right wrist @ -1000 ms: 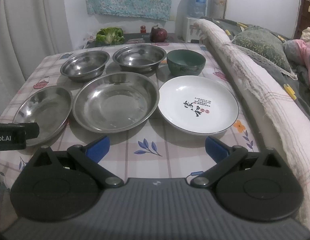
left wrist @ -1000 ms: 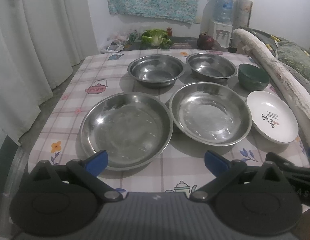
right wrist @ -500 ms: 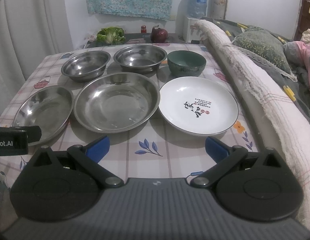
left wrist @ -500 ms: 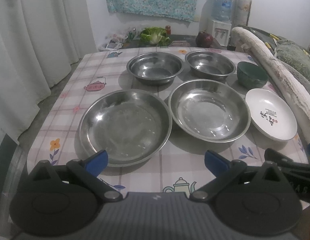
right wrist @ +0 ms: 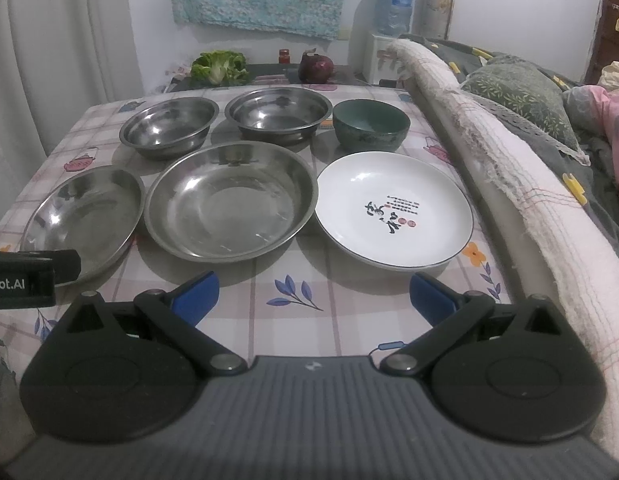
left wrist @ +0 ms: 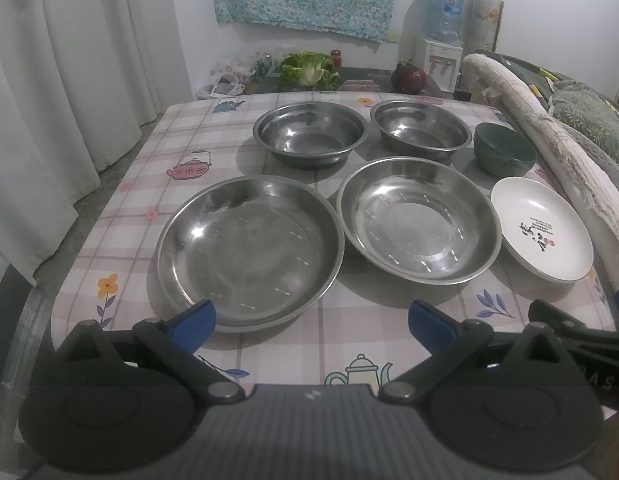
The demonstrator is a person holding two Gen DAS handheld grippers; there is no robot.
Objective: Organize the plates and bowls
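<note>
Two wide steel plates lie side by side on the checked tablecloth: the left plate (left wrist: 249, 252) (right wrist: 85, 216) and the right plate (left wrist: 419, 220) (right wrist: 229, 204). Behind them stand two steel bowls, the left bowl (left wrist: 309, 132) (right wrist: 169, 126) and the right bowl (left wrist: 421, 128) (right wrist: 279, 114). A dark green bowl (left wrist: 505, 154) (right wrist: 371, 124) and a white plate with black writing (left wrist: 541, 234) (right wrist: 393, 208) sit at the right. My left gripper (left wrist: 311, 326) is open just short of the left plate's near rim. My right gripper (right wrist: 313, 298) is open before the white plate, holding nothing.
A rolled cream blanket (right wrist: 489, 160) runs along the table's right edge, with bedding behind it. White curtains (left wrist: 49, 100) hang at the left. Beyond the table's far edge lie green leafy vegetables (left wrist: 307, 68) and a dark red cabbage (right wrist: 316, 69). A water dispenser (left wrist: 439, 40) stands behind.
Both grippers have drawn back and risen slightly, so the dishes sit a little higher in both views. Nothing on the table has moved.
</note>
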